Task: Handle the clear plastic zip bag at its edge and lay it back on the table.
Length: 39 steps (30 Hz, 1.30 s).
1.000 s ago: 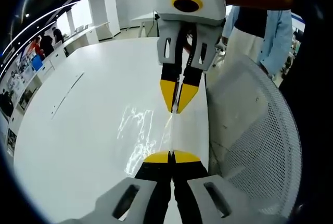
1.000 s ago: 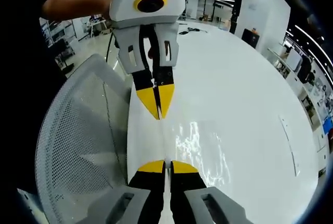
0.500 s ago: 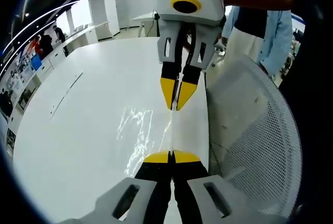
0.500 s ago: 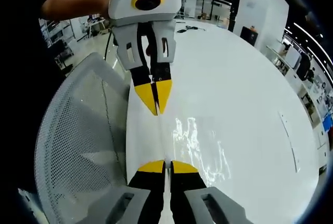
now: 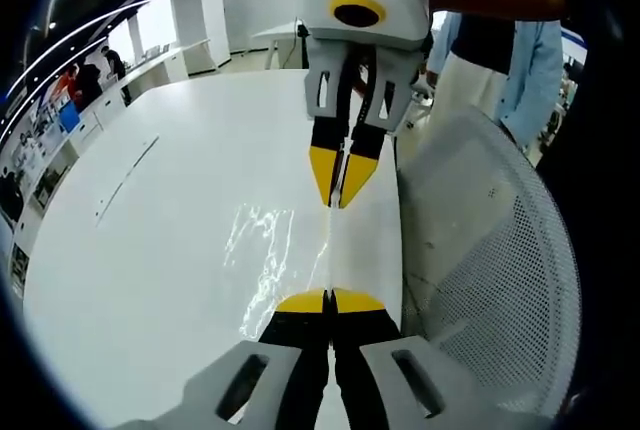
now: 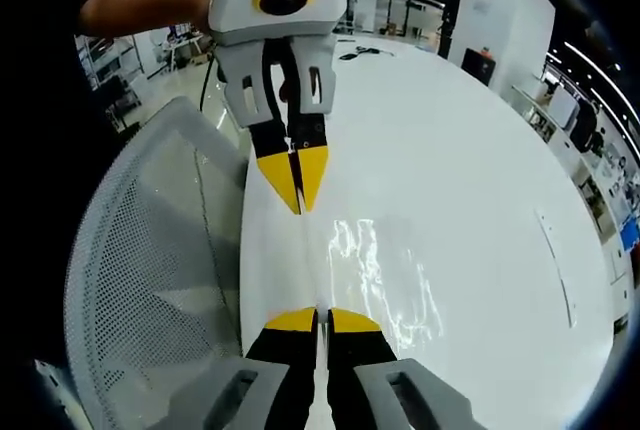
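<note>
The clear plastic zip bag (image 5: 262, 250) is stretched by its edge between both grippers, just above the white table (image 5: 150, 230). Its film shows as wrinkled glare left of the taut edge. My left gripper (image 5: 329, 300) is shut on the near end of that edge. The right gripper (image 5: 337, 197) points down from the top and is shut on the far end. In the right gripper view the bag (image 6: 375, 275) glints right of the edge, my right gripper (image 6: 322, 318) pinches the near end, and the left gripper (image 6: 298, 200) pinches the far end.
A white mesh chair back (image 5: 480, 250) stands against the table's edge, also seen as the chair back (image 6: 150, 250) in the right gripper view. A person (image 5: 500, 50) in a light blue top stands behind it. A black cable (image 6: 365, 56) lies far off on the table.
The two grippers have drawn slightly apart along the bag's edge, pulling it a little tauter. The glare on the film has shifted slightly. Both stay shut.
</note>
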{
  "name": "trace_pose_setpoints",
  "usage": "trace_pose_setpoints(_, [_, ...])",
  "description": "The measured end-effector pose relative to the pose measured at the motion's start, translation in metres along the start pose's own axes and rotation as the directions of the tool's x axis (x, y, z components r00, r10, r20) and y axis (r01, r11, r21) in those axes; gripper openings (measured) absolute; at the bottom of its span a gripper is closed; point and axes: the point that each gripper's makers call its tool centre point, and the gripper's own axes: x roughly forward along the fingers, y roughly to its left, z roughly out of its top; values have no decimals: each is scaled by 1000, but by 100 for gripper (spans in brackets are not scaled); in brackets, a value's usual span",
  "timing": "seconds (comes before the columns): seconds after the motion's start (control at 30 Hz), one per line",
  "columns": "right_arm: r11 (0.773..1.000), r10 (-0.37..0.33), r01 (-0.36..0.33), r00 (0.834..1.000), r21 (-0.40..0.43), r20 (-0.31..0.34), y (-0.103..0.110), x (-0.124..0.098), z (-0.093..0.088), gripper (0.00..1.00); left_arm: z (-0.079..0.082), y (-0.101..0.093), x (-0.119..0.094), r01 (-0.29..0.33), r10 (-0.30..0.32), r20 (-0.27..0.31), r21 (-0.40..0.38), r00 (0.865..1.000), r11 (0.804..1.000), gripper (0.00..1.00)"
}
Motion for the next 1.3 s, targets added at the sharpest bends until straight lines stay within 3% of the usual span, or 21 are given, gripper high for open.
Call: trace_pose_setpoints(1.3, [1000,-6,7,999,26,-32,-3,-5,-25,0,-2,5,2,1,-1,-10,-10,1000,1000,0])
